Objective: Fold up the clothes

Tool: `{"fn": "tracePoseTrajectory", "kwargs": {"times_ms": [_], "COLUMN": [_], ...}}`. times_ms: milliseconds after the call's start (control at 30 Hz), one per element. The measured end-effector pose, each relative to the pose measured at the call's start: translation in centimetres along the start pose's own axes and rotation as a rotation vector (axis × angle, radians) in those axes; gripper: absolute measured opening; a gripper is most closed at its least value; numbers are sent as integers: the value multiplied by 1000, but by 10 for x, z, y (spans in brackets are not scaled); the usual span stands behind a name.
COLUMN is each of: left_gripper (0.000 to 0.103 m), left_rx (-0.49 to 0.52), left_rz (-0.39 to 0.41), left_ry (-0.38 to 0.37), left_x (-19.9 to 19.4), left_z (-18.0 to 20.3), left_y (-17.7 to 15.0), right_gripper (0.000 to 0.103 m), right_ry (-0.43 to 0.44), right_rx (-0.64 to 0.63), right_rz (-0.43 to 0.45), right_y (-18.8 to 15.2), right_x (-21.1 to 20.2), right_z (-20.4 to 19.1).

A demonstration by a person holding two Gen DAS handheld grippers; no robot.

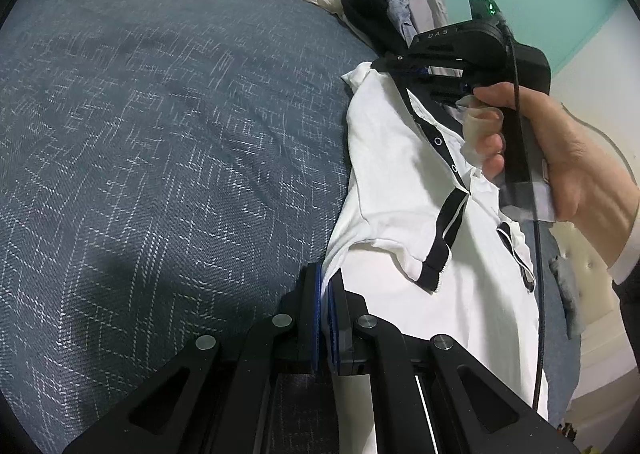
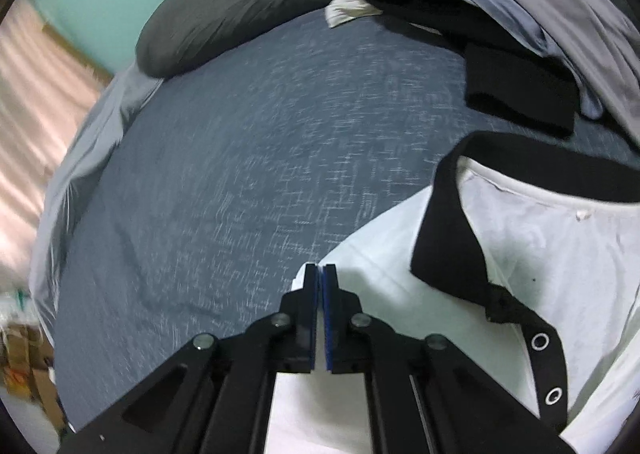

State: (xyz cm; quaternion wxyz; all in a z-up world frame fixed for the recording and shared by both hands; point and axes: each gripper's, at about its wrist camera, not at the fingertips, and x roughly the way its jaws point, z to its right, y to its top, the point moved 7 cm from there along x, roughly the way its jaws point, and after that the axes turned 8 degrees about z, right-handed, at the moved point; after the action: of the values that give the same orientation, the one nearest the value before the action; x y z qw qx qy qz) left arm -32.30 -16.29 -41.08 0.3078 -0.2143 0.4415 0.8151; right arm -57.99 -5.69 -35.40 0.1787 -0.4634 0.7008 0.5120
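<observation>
- The lower part of the white polo shirt (image 1: 404, 189) is cut off by the frame edge in both views, so its full outline cannot be made out.
- In the left wrist view the right side of the shirt is partly covered by the person's right hand (image 1: 560, 157) and the device held in it.
- The right wrist view is blurred at its left edge; the objects on the floor there cannot be identified.
- The pile of clothes (image 2: 500, 13) at the far side is cropped, and the number of garments in it cannot be told; black, light blue and grey fabric are seen.
- One shirt is held, white with a black collar (image 2: 448, 230) and a black placket; two ringed snaps (image 2: 540, 341) are counted on the placket.
- One dark pillow (image 2: 240, 13) is seen at the head of the blue-grey bedspread (image 1: 168, 133).
- The shirt is held above the bedspread, between the two grippers.
- The left gripper (image 1: 325, 282) is closed narrowly, with a white edge of the shirt pinched between its blue pads.
- The right gripper (image 2: 320, 282) is closed narrowly on the shirt's fabric near the collar.
</observation>
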Motion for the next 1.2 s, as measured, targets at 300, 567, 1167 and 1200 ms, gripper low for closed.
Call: {"fn": "tracePoseTrajectory", "kwargs": {"times_ms": [300,567,1167,1200], "left_gripper": [5,5,42,42], "left_rx": [-1,-6,-56,-57], "left_rz": [0,-1,23,27], "left_ry": [-2,2,0,5], "left_x": [-1,0,-33,-33], "left_z": [-1,1,0,-1], "left_y": [-4,-6,-2,-1], "right_gripper": [2,5,26,26], "right_ry": [14,46,78,78], "right_rx": [54,56,122,129], "right_rz": [16,-33,120,125], "right_y": [7,2,-18,-23], "right_x": [9,12,-106,-114], "right_z": [2,-4,57,64]}}
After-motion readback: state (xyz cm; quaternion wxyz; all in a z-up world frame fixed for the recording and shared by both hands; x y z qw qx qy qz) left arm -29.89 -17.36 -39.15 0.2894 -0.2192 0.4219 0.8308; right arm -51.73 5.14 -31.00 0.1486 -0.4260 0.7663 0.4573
